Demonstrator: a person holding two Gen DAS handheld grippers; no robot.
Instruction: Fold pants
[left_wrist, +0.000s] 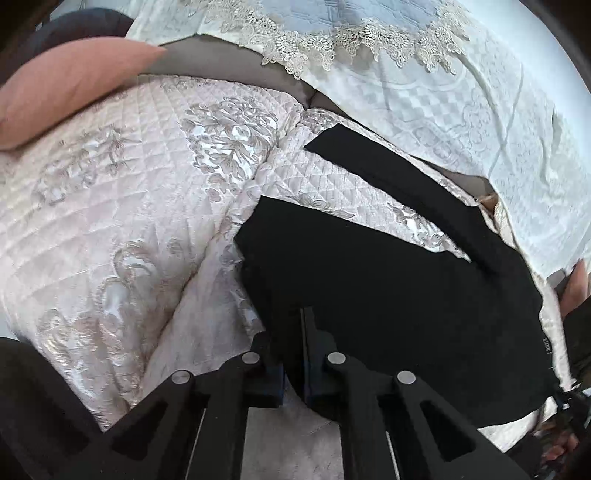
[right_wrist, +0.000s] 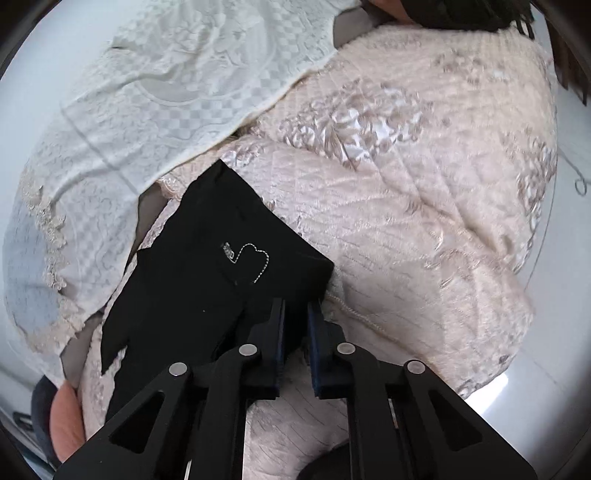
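Black pants lie spread on a pink quilted sofa cover, with two legs reaching up and to the left. My left gripper is shut on the near edge of one leg. In the right wrist view the pants show a small stitched white outline on a pocket. My right gripper is shut on the corner of the pants at the waist end. The fabric between the pads is thin and dark.
A pink cushion lies at the upper left. A white lace-edged cloth drapes over the sofa back, also in the right wrist view. The quilted cover falls away to a pale floor.
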